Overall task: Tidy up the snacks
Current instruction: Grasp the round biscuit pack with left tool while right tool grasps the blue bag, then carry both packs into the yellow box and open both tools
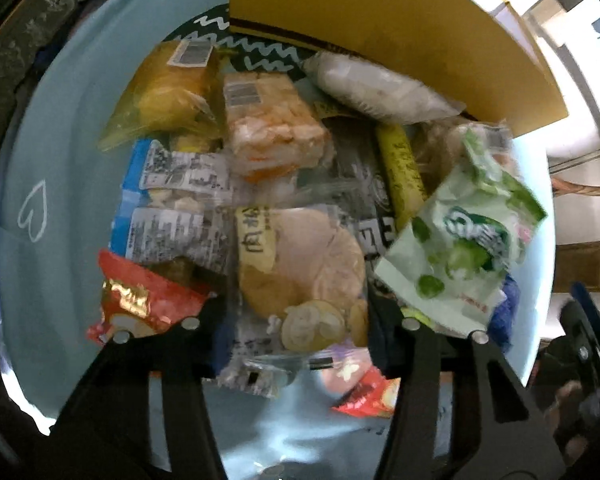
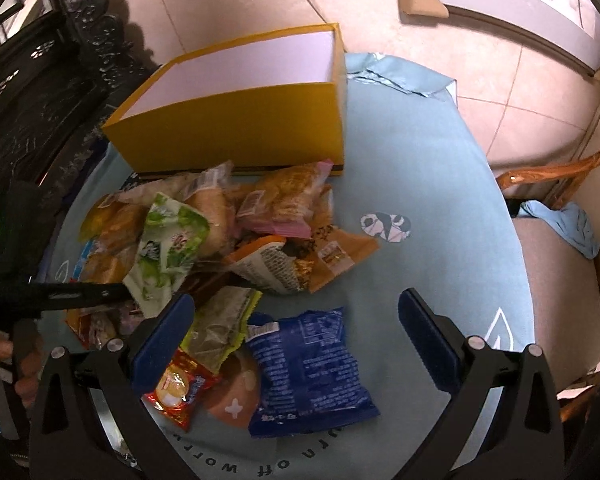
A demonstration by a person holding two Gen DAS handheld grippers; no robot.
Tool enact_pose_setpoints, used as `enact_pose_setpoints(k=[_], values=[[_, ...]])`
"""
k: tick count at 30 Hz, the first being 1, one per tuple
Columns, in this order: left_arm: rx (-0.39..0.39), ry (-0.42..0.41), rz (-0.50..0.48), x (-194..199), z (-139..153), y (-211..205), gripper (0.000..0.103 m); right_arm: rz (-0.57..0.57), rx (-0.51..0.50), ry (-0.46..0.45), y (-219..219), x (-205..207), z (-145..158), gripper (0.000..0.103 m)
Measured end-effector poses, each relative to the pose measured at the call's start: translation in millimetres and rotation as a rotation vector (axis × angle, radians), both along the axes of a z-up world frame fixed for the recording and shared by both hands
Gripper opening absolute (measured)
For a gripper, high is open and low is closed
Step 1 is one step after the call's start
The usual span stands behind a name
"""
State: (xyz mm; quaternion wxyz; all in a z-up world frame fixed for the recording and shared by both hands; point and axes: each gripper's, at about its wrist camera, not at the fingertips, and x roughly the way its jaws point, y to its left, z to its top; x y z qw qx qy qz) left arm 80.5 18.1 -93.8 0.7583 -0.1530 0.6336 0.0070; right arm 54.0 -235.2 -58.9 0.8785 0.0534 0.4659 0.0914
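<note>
A pile of snack packets lies on a round table with a light blue cloth [image 2: 440, 184]. A yellow open box [image 2: 236, 120] stands behind the pile; it also shows in the left wrist view [image 1: 360, 4]. My left gripper [image 1: 300, 316] is low over the pile, its jaws astride a clear pack of pale bread [image 1: 300, 264], apparently not clamped. A green-and-white packet [image 1: 460, 240] sits beside its right finger; in the right wrist view it is raised [image 2: 168, 248] at the left gripper's tip. My right gripper [image 2: 296, 320] is open above a blue packet [image 2: 308, 364].
Other packets: orange cake [image 1: 276, 132], yellow bag [image 1: 168, 92], red packets [image 1: 140, 300] [image 2: 180, 388], white pack [image 1: 376, 88]. A wooden chair [image 2: 560, 240] with a blue cloth stands right of the table. Dark carved furniture [image 2: 40, 80] is at the left.
</note>
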Motion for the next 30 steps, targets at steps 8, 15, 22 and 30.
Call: enact_pose_setpoints(k=[8, 15, 22, 30], values=[[0.024, -0.090, -0.026, -21, 20, 14, 0.053, -0.032, -0.016, -0.005, -39, -8, 0, 0.102], [0.004, -0.094, -0.052, -26, 27, 6, 0.053, 0.130, -0.182, 0.047, 3, -22, -25, 0.102], [0.009, -0.099, -0.052, -35, 31, 3, 0.053, 0.314, -0.463, 0.140, 51, -14, -83, 0.075], [-0.001, -0.133, -0.061, -44, 37, 5, 0.054, 0.266, -0.266, 0.171, 13, -19, -48, 0.045]])
